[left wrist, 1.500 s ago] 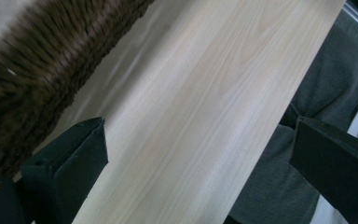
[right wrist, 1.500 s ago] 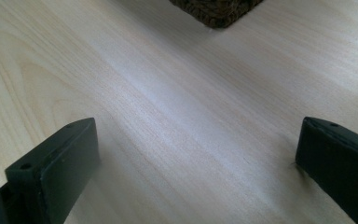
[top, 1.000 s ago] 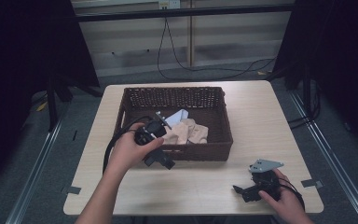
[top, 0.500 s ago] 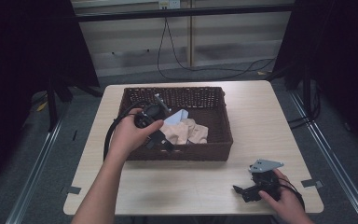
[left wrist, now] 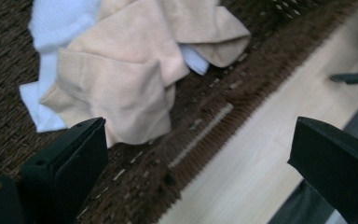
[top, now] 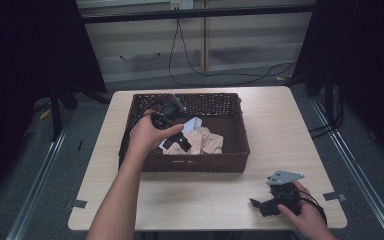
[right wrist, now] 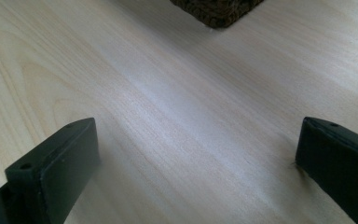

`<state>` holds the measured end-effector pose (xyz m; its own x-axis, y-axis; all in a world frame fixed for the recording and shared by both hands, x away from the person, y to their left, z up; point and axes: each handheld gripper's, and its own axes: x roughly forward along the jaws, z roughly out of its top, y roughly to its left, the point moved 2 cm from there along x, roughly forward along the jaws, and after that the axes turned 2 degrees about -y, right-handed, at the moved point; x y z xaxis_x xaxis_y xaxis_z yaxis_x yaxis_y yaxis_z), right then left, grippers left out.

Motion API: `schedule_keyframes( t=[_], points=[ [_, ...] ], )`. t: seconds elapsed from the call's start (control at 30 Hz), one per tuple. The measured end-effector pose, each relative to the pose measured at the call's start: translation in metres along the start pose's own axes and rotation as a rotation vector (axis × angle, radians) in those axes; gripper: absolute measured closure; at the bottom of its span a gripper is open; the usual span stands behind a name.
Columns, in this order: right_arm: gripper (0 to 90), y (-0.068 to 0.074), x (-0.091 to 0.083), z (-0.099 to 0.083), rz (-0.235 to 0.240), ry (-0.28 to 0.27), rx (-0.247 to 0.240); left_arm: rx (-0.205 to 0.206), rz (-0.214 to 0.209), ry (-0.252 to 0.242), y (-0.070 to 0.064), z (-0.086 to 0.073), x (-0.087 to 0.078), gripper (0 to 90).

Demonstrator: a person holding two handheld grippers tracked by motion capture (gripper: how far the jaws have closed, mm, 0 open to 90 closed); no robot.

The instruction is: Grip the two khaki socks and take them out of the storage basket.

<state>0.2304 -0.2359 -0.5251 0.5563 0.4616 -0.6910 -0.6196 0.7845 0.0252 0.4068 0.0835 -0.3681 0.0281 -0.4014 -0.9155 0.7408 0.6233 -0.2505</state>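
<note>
A dark wicker basket (top: 195, 165) stands on the light wooden table (top: 280, 130). Crumpled beige socks (top: 205, 142) and a white sock (top: 192, 123) lie inside it. My left gripper (top: 179, 142) hovers over the basket's left half, jaws wide apart and empty. In the left gripper view the beige socks (left wrist: 130, 70) and the white sock (left wrist: 56, 28) lie just beyond the left gripper (left wrist: 198, 130), above the basket's wall (left wrist: 242, 88). My right gripper (top: 259, 206) rests low on the table near the front right corner. In its own view the right gripper (right wrist: 198, 126) is open over bare wood (right wrist: 191, 70).
A corner of the basket (right wrist: 214, 11) sits at the top of the right gripper view. Tape marks (top: 332, 196) stick to the table's front corners. Cables (top: 215, 75) run over the floor behind the table. Dark curtains (top: 35, 50) flank both sides.
My left hand has carried its gripper from the basket's front wall up and farther in over the basket. The right gripper has stayed put.
</note>
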Motion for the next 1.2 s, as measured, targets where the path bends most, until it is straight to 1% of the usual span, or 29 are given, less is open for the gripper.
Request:
schedule_keyframes(
  t=[0.1, 0.17, 0.2, 0.27, 0.33, 0.4, 0.5, 0.53, 0.57, 0.63, 0.7, 0.77, 0.83, 0.87, 0.9, 0.93, 0.97, 1.0, 1.03, 1.1, 1.13, 1.17, 1.2],
  points=[
    [0.0, 0.0, 0.0, 0.0, 0.0, 0.0, 0.001, -0.022, -0.005, 0.001, 0.007, 0.003, 0.007, 3.8],
    [0.0, 0.0, 0.0, 0.0, 0.0, 0.0, -0.001, -0.05, 0.017, -0.01, 0.011, 0.005, 0.013, 3.8],
    [0.0, 0.0, 0.0, 0.0, 0.0, -0.001, -0.002, -0.06, 0.019, -0.006, 0.013, 0.005, 0.016, 3.8],
    [0.0, 0.0, 0.0, 0.0, 0.0, 0.0, -0.001, -0.065, 0.041, -0.023, 0.018, 0.007, 0.021, 3.6],
    [0.0, 0.0, 0.0, 0.0, 0.001, 0.001, 0.002, -0.082, 0.046, -0.026, 0.022, 0.007, 0.026, 4.0],
    [0.0, 0.0, 0.0, 0.0, 0.002, 0.001, 0.0, -0.081, 0.055, -0.04, 0.026, 0.008, 0.032, 4.3],
    [0.0, 0.0, 0.0, 0.0, 0.001, 0.001, 0.001, -0.09, 0.063, -0.038, 0.029, 0.007, 0.039, 6.3],
    [0.0, 0.0, 0.0, 0.0, 0.001, 0.0, 0.001, -0.085, 0.076, -0.028, 0.032, 0.007, 0.045, 7.0],
    [0.0, 0.0, 0.0, 0.0, 0.001, 0.002, 0.004, -0.078, 0.077, -0.033, 0.035, 0.008, 0.048, 8.7],
    [0.0, 0.0, 0.0, 0.0, 0.001, 0.002, 0.003, -0.093, 0.077, -0.045, 0.036, 0.008, 0.053, 12.5],
    [0.0, 0.0, 0.0, 0.0, 0.001, 0.001, 0.003, -0.083, 0.084, -0.038, 0.039, 0.008, 0.058, 13.7],
    [0.0, 0.0, 0.0, 0.0, 0.001, 0.001, 0.003, -0.077, 0.101, -0.028, 0.04, 0.009, 0.063, 15.5],
    [0.0, 0.0, 0.0, 0.0, 0.001, 0.001, 0.002, -0.078, 0.097, -0.016, 0.042, 0.009, 0.068, 15.7],
    [0.0, 0.0, 0.0, 0.0, 0.001, 0.0, 0.002, -0.083, 0.098, -0.018, 0.042, 0.009, 0.07, 15.7],
    [0.0, 0.0, 0.0, 0.0, 0.0, 0.0, 0.001, -0.078, 0.097, -0.019, 0.043, 0.009, 0.071, 16.6],
    [0.0, 0.0, 0.0, 0.0, 0.002, 0.001, 0.002, -0.078, 0.097, -0.019, 0.043, 0.009, 0.071, 20.2],
    [0.0, 0.0, 0.0, 0.0, 0.001, 0.001, 0.002, -0.067, 0.105, -0.012, 0.044, 0.009, 0.074, 21.6],
    [0.0, 0.0, 0.0, 0.0, 0.001, 0.001, 0.001, -0.067, 0.105, -0.012, 0.044, 0.009, 0.074, 23.5],
    [0.0, 0.0, 0.0, 0.0, 0.001, 0.001, 0.001, -0.047, 0.109, -0.011, 0.044, 0.009, 0.076, 29.6],
    [0.0, 0.0, 0.0, 0.0, 0.001, 0.0, -0.001, -0.042, 0.114, 0.006, 0.044, 0.009, 0.077, 36.9],
    [0.0, 0.0, 0.0, 0.0, 0.001, 0.001, 0.001, -0.036, 0.103, 0.002, 0.044, 0.009, 0.077, 41.7],
    [0.0, 0.0, 0.0, 0.0, 0.001, 0.0, -0.001, -0.03, 0.105, 0.007, 0.044, 0.008, 0.076, 48.8],
    [0.0, 0.0, 0.0, 0.0, 0.001, 0.001, 0.001, -0.016, 0.111, 0.015, 0.044, 0.007, 0.076, 54.0]
  ],
)
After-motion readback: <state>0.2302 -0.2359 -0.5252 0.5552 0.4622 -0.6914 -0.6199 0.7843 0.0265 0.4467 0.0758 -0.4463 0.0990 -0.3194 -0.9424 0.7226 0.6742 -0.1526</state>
